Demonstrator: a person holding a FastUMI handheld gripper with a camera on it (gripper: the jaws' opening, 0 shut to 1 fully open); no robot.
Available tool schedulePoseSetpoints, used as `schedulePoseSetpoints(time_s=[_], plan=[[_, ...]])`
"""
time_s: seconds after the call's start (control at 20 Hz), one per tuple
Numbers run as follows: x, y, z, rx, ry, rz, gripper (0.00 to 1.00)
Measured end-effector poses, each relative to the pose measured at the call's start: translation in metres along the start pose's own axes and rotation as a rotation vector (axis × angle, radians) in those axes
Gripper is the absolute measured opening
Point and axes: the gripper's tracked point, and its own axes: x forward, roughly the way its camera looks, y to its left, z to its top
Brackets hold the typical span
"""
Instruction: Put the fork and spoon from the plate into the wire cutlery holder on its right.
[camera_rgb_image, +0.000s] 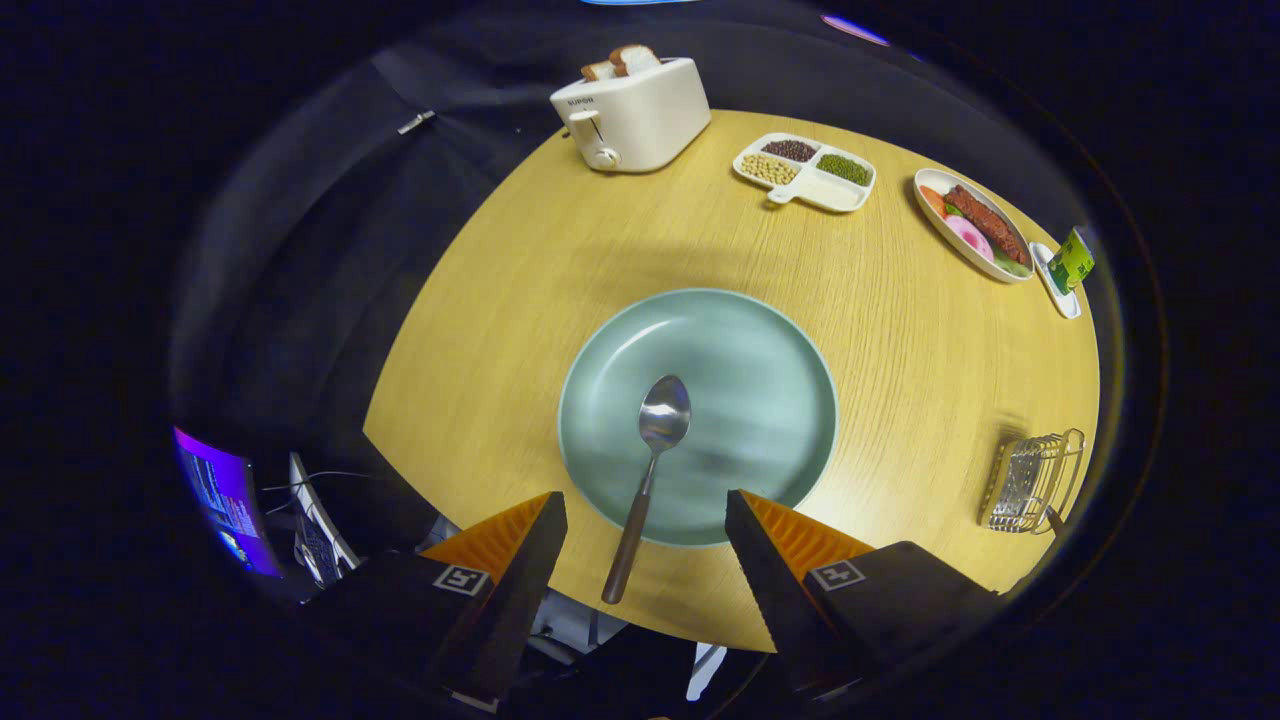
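Observation:
A pale green round plate (760, 350) lies in the middle of a round wooden table. On it rests a spoon (663, 415), its metal bowl on the plate's left half and its brown handle running back over the plate's near rim. My gripper (645, 497) is open and hovers above the near rim, with the spoon's handle passing between and below the two fingers and neither finger touching it. The wire cutlery holder (1030, 480) stands to the right of the plate near the table's edge. A short dark handle end shows at its near corner.
A white toaster (635, 115) with bread slices stands at the far side. Beyond the plate to the right are a divided dish of beans (805, 172), an oval dish of food (975, 225) and a small green carton (1070, 260). A lit screen (225, 495) is below the table's left edge.

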Motion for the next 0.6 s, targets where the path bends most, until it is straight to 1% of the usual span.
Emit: schedulePoseSetpoints(time_s=[0.15,0.35,0.55,0.6], plan=[[0.024,-0.001,-0.007,0.021,0.044,-0.024,0.99],[0.046,-0.011,-0.007,0.048,0.073,-0.081,1.00],[0.056,-0.007,-0.010,0.056,0.115,-0.098,0.97],[0.059,-0.006,-0.012,0.049,0.125,-0.103,0.92]])
